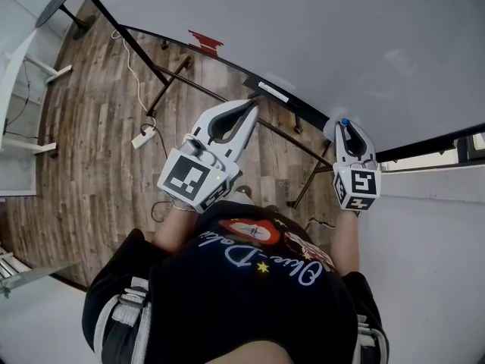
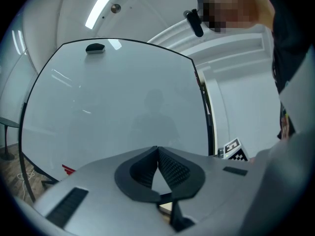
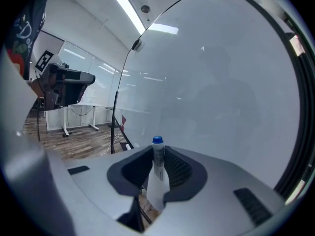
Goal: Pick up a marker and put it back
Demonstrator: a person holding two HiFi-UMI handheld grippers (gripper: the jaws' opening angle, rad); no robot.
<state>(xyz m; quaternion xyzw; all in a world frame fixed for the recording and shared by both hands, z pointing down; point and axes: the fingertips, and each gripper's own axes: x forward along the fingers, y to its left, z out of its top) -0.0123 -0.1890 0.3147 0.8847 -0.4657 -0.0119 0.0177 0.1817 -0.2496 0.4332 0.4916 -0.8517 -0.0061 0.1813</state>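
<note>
A person stands in front of a big whiteboard (image 1: pixel 341 44) and holds a gripper in each hand.

The right gripper (image 1: pixel 346 130) has the marker (image 3: pixel 158 173). Its fingers (image 3: pixel 179 171) press on the marker from both sides, so they are only a little way apart. The marker is white with a blue cap (image 3: pixel 157 140). The cap sticks out past the fingertips and points at the whiteboard. From the head view, the cap is close to the bottom edge of the board. I cannot tell if it touches the board.

The left gripper (image 1: pixel 248 112) holds nothing. Its fingers (image 2: pixel 172 168) meet at the tips, with no gap there. It points flat at the whiteboard, well to the left of the right gripper.

A dark eraser (image 2: pixel 95 48) sits at the top edge of the whiteboard. A small red thing (image 1: pixel 204 42) is at the bottom edge of the board, far to the left. The wooden floor (image 1: pixel 91 142) is under the board, and a white power strip (image 1: pixel 142 136) with its cord lies on it. The person wears a black shirt (image 1: pixel 250 294) with pictures and writing on it.
</note>
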